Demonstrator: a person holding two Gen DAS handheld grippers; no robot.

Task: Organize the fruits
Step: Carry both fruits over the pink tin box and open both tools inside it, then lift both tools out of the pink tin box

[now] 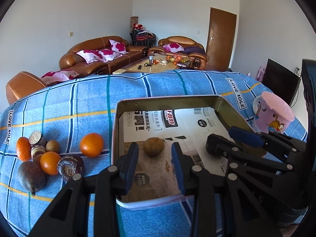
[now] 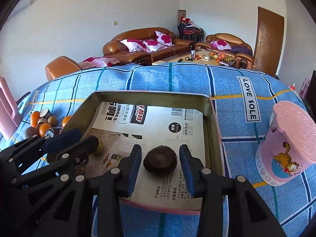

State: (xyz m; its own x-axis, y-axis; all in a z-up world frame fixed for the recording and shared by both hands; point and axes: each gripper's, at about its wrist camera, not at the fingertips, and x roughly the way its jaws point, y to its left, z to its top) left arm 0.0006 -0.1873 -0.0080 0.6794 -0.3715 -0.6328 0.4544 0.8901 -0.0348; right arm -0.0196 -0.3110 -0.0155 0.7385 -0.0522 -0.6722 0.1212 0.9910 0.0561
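- Left wrist view: the left gripper (image 1: 155, 163) tilts down into the metal tin (image 1: 118, 118), its blue-padded jaws spread either side of a small tan round fruit (image 1: 153, 146) without touching it; the fruit rests on the printed paper lining (image 1: 187, 126) at the tin's near left.
- Right wrist view: the right gripper (image 2: 161, 167) slopes down likewise, jaws spread clear of a dark brown, rough-skinned fruit (image 2: 160, 161) lying at the tin's near right.
- The tin is square, with thin upright dull-gold walls and rounded corners, on a blue checked cloth (image 1: 79, 102) over the tabletop.
- Only the left view shows clearly the pile left of the tin: glossy oranges (image 1: 91, 144), a dark pear-shaped fruit (image 1: 31, 175), and halved, wrinkled purple fruits (image 1: 70, 166).
- Right of the tin stands a pink lidded cartoon cup (image 2: 284, 144), seen whole only in the right view.
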